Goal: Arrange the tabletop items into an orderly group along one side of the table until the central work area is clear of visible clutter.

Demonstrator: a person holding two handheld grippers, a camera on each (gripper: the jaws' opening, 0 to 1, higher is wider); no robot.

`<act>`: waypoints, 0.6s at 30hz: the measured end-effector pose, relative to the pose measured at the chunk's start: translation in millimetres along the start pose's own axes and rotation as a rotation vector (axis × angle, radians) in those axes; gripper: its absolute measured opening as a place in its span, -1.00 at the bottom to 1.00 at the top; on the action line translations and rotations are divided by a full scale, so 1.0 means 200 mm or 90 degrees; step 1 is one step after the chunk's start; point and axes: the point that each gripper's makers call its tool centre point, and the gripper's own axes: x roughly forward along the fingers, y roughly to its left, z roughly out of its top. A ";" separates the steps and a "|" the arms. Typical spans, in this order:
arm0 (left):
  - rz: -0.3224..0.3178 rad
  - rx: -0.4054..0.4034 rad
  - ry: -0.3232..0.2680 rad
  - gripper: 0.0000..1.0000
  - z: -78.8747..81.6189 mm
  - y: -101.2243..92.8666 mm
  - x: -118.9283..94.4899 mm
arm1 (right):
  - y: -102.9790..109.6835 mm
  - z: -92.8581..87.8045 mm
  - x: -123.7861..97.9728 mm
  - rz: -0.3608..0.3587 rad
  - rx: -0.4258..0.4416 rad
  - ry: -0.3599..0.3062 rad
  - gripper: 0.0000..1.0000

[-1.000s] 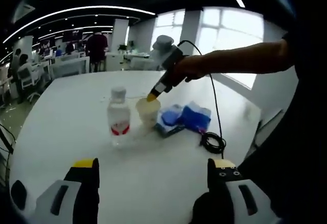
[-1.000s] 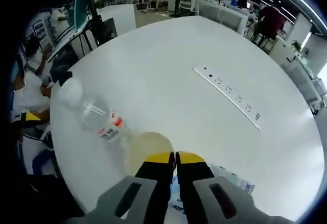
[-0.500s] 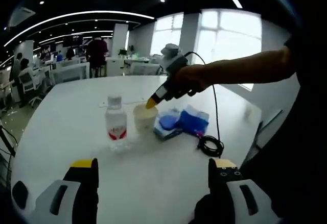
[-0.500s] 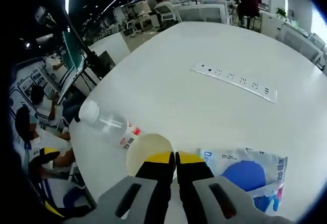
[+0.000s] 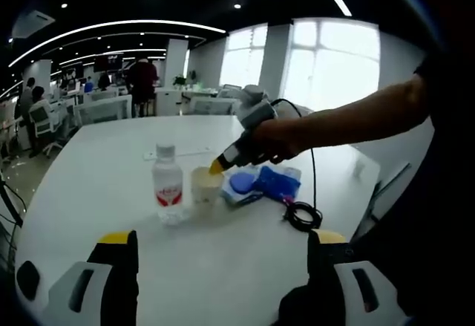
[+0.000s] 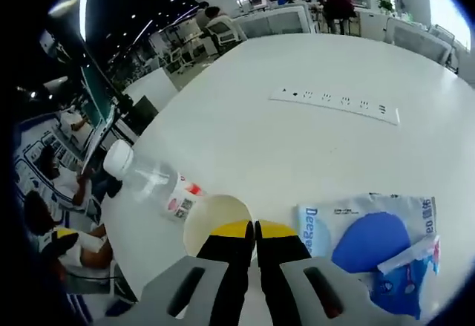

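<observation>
right gripper (image 6: 254, 229): clenched, tips over round cream cup (image 6: 215, 220) | left gripper (image 5: 223, 240): released | clear plastic bottle (image 5: 168, 186) beside cup

1. Your left gripper (image 5: 223, 248) is spread wide over the white round table (image 5: 89, 170).
2. Your right gripper (image 5: 217, 166) touches the pale paper cup (image 5: 205, 188), beside the clear plastic water bottle (image 5: 168, 188).

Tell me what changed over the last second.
The right claw, shut on the rim of the cup, stayed clamped while the cup slid closer to the bottle. The blue packet and the power strip stayed put. The left claw stayed open, holding nothing.
</observation>
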 end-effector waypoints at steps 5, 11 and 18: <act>-0.002 0.001 0.001 0.89 0.00 -0.01 -0.01 | -0.02 -0.01 0.03 -0.011 0.021 -0.005 -1.00; -0.004 -0.003 0.009 0.88 -0.04 -0.02 -0.02 | -0.02 0.01 0.05 -0.017 0.037 -0.018 -1.00; -0.004 -0.002 0.011 0.88 -0.05 -0.02 -0.02 | -0.02 0.01 0.07 -0.028 0.029 -0.008 -1.00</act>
